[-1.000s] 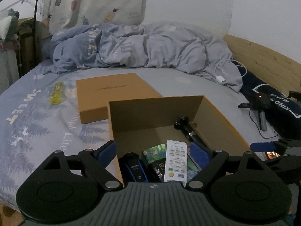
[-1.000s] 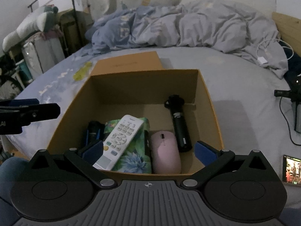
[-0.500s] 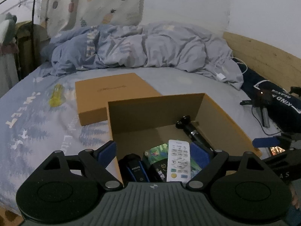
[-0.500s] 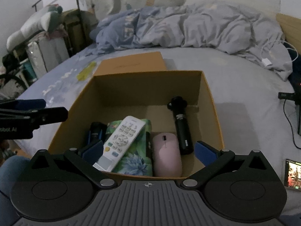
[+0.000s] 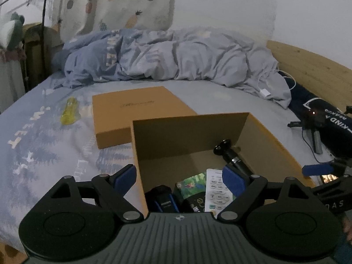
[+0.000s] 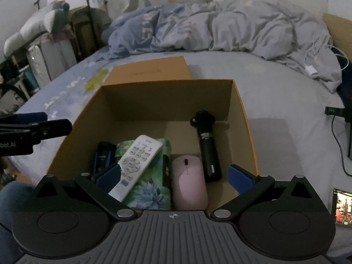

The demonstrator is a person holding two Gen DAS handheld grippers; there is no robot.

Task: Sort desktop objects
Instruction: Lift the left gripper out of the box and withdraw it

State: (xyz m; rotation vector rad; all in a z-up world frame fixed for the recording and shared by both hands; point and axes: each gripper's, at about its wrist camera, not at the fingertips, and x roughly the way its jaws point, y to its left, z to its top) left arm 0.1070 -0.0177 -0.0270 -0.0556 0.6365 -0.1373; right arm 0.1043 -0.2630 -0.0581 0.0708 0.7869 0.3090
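The bed [image 5: 198, 94], spread with a blue-grey sheet on which the words "SWEET" and "Life" can be read, carries an open cardboard box [image 6: 244, 114] and, just behind it, a flat box lid [image 5: 140, 112] with a faint script logo that cannot be made out. A yellow object [image 5: 70, 111] lies on the sheet well left of the lid, nearer the left gripper [image 5: 179, 177] than the right gripper [image 6: 173, 176].

Inside the box, directly ahead of and below the right gripper, several things are gathered at the near wall. A floral-printed pack [image 6: 149, 184] is seen with a white remote control [image 6: 137, 161] laid across it, long axis running from near-left to far-right. Beside it a pink computer mouse [image 6: 189, 182] lies pointing away, and a black cylindrical handle [image 6: 208, 145] lies lengthwise toward the far wall, with a small white label too blurred to read. A dark shaver [image 5: 164, 200] marked "PHILIPS" lies at the left wall.

Both pairs of fingers are held wide apart and grip nothing. The scene would fit either a box with the yellow object yet to join it, or a filled box awaiting its lid.

A phone [image 6: 343, 206] with a lit screen lies on the sheet to the right.
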